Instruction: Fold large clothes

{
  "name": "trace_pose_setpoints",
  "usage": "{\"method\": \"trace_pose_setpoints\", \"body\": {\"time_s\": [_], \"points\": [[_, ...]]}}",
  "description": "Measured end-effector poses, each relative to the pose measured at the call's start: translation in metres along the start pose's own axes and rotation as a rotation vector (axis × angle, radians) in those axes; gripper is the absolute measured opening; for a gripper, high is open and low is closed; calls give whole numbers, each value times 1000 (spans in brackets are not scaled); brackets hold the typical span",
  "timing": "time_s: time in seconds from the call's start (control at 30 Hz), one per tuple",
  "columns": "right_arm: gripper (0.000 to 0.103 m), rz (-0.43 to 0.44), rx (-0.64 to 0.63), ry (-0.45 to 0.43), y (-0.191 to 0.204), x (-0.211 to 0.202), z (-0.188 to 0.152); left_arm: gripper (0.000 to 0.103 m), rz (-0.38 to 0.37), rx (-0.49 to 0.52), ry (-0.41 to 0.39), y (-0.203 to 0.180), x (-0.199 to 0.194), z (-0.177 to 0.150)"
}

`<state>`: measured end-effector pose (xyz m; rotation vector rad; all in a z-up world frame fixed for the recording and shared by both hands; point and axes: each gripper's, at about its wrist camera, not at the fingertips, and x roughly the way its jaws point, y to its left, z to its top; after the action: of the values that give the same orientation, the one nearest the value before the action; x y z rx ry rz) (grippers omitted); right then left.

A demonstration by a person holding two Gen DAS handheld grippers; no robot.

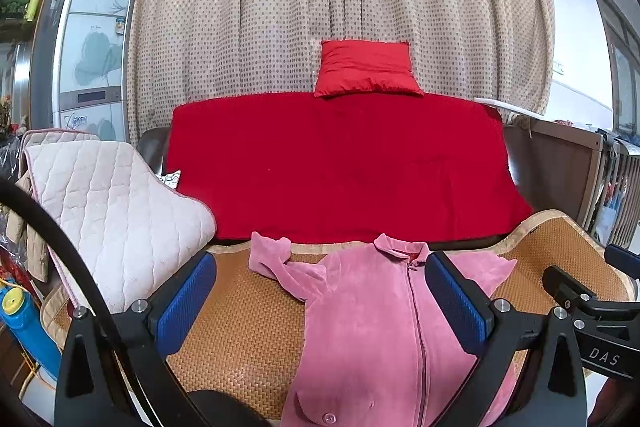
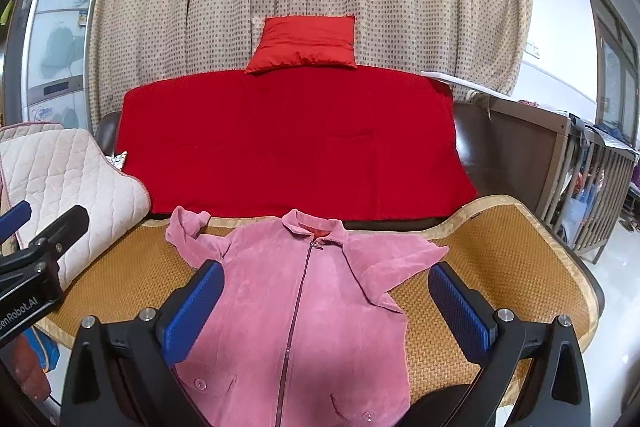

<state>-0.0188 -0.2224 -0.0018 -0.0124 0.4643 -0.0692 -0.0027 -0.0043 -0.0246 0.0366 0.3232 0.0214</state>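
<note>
On the woven mat [image 2: 500, 259], both grippers' fingers [image 2: 460, 303] gape wide, empty, above the pink jacket [image 2: 304, 307].

The jacket [image 2: 296, 303] lies on the mat [image 2: 500, 259]. Behind the mat is the sofa [image 2: 292, 143], with a pillow [image 2: 304, 43] on top. A quilt [image 2: 60, 183] lies left.

A woven mat [image 2: 500, 259] covers the surface across the lower half of the frame. A pink jacket [image 2: 296, 303] lies flat on it at lower centre, zipped, collar toward the top. At left, a quilted pad [image 2: 68, 183] overlaps the mat's edge.
</note>
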Motion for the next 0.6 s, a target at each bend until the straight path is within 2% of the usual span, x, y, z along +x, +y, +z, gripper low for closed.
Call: {"method": "trace_pose_setpoints", "body": {"time_s": [0.03,0.17,0.6], "points": [[103,-2,1,1,0,-1,0,103,-14,-38,-30,0,-1,1],[103,-2,4,6,1,0,0,103,-28,-86,-90,0,-2,1],[103,-4,-3,14,2,3,0,103,-16,-29,-21,-2,-3,3]]}}
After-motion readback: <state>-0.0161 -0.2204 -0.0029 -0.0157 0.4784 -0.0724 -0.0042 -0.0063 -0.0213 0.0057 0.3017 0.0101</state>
